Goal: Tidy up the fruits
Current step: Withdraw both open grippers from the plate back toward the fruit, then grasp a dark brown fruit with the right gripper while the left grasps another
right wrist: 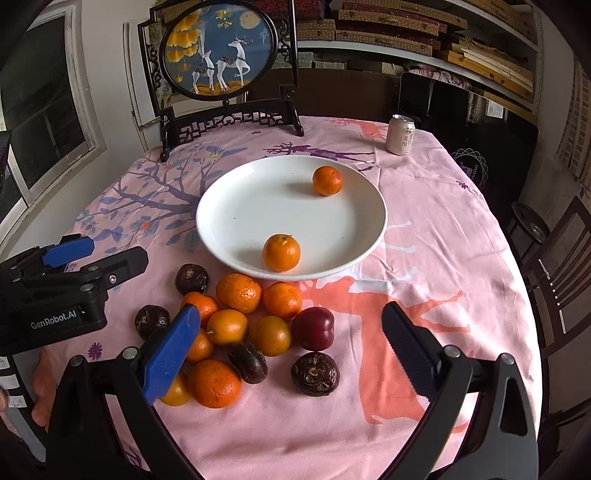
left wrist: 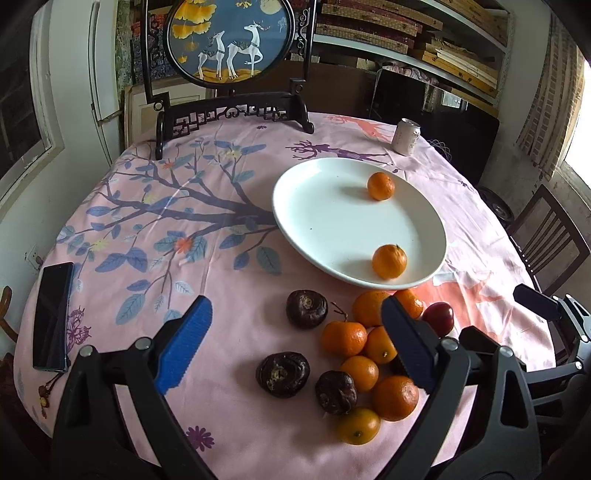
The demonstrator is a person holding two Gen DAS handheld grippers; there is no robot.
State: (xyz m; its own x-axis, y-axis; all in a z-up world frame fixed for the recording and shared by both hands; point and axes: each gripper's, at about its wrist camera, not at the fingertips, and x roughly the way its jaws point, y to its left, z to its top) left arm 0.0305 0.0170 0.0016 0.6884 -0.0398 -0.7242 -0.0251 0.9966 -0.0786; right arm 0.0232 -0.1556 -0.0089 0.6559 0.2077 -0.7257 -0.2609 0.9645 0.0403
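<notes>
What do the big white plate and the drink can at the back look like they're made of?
The plate looks like glazed ceramic or porcelain: smooth, glossy white, with soft reflections, though melamine can't be ruled out. The can looks like thin aluminium: a silvery metallic top rim above a pale printed body.

There are ten oranges (right wrist: 238, 292), four dark brown wrinkled fruits (right wrist: 315, 373), one red fruit (right wrist: 314, 328), one white plate (right wrist: 221, 206), one drink can (right wrist: 400, 134) and one phone (left wrist: 53, 314).

Home dining rm w/ storage. Evidence: round table w/ floral pink tablecloth (right wrist: 443, 229), wooden chair (left wrist: 546, 236), deer-art screen (left wrist: 231, 37), drink can (right wrist: 401, 134), shelves of stacked mats (right wrist: 406, 26).
</notes>
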